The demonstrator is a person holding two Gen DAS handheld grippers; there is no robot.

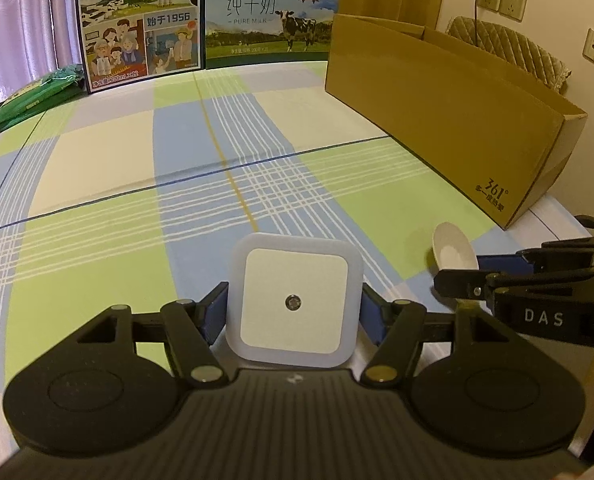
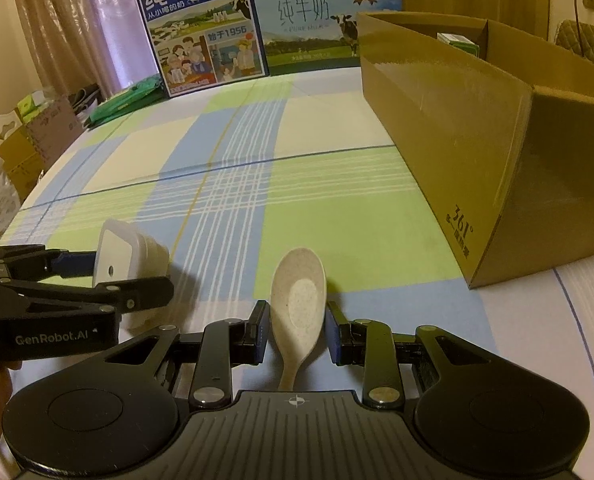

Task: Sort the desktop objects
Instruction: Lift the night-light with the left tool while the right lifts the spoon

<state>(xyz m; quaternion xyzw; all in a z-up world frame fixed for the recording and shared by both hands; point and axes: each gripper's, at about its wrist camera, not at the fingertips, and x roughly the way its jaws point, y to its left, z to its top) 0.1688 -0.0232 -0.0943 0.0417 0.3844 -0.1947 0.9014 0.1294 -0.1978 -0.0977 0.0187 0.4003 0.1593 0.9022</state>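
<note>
The table (image 1: 97,152), under a checked cloth, carries a long open cardboard box (image 1: 449,112) along its right side, with two milk cartons (image 1: 141,20) standing at the far edge. That box looks like the sorting target, and its tall near wall is the first hazard: an item carried low could strike the wall and twist in the grip.

The left gripper (image 1: 293,308) is pinching a square white night light (image 1: 295,300) by its two side edges, held just above the table near the front. Those edges look smooth and rounded, so a jolt might let it slide out.

The right gripper (image 2: 297,332) flanks a speckled spoon (image 2: 299,296). The left pad touches its bowl, but a gap shows on the right, so I cannot tell whether it is clamped. A curved bowl gripped off-centre could pivot or drop. The two grippers also sit close together, so they could collide.
</note>
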